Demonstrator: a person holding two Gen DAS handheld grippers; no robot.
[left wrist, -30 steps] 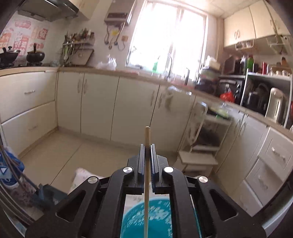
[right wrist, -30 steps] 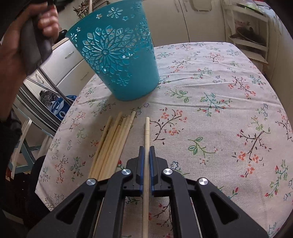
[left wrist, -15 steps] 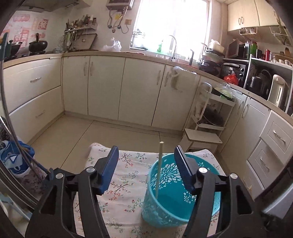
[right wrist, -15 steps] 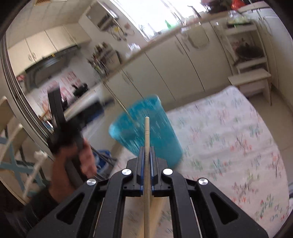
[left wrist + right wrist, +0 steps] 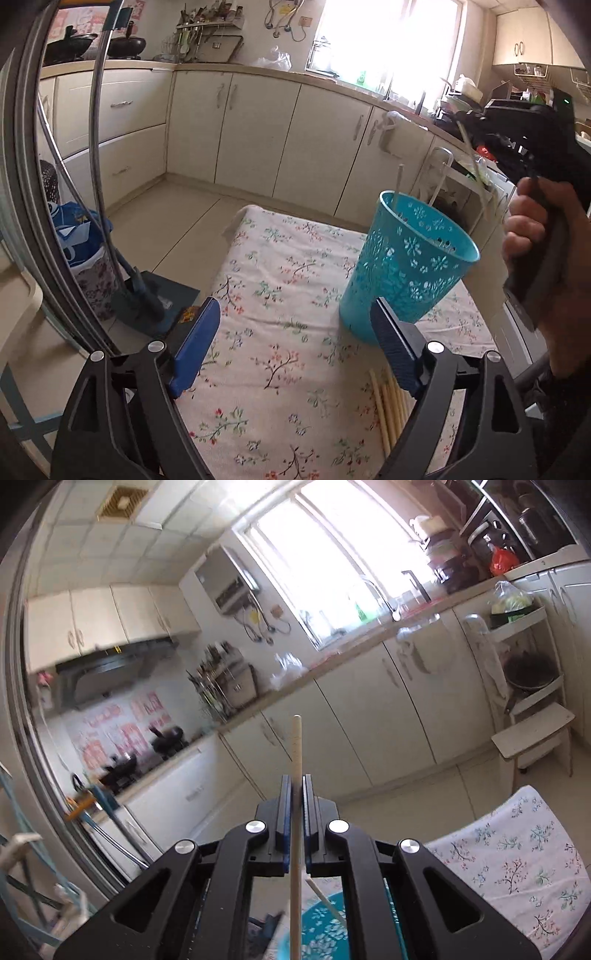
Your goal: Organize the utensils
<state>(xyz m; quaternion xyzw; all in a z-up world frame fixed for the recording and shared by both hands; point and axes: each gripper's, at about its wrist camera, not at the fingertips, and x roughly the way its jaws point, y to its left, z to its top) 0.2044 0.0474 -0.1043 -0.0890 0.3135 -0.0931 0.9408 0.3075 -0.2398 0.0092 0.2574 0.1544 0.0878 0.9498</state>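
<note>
Right claw (image 5: 294, 812) is clamped on a single chopstick (image 5: 296, 760), gripped across its middle, tip sticking out ahead and the rest running back under the claw. The claw hangs above the teal basket (image 5: 402, 273), whose rim shows blurred at the bottom of the right wrist view.

Left claw (image 5: 295, 347) has just been opening and stands wide, nothing between the pads. It hovers over the floral surface (image 5: 288, 295), pointed at the gap between the basket and the loose chopsticks (image 5: 388, 402), which lie side by side on the cloth just under its right-hand finger.

Handling, as a judgement: the sticks look like pale bamboo or wood, thin, stiff, very light. Low break risk, but round and smooth, so they can roll on the cloth and pivot in a two-pad grip. A hold near the middle, squarely across the shaft, should keep a stick from swinging. They lie touching, so taking just one needs a pad to get in between neighbours.

The basket is a tapered teal plastic bin with cut-out flower perforations, standing upright on the surface. Thin pale shafts already show above its far rim; how many is not clear. It looks light and could tip if knocked.

The person's hand (image 5: 532, 236) holding the right claw's handle is visible at the edge of the left wrist view.
</note>
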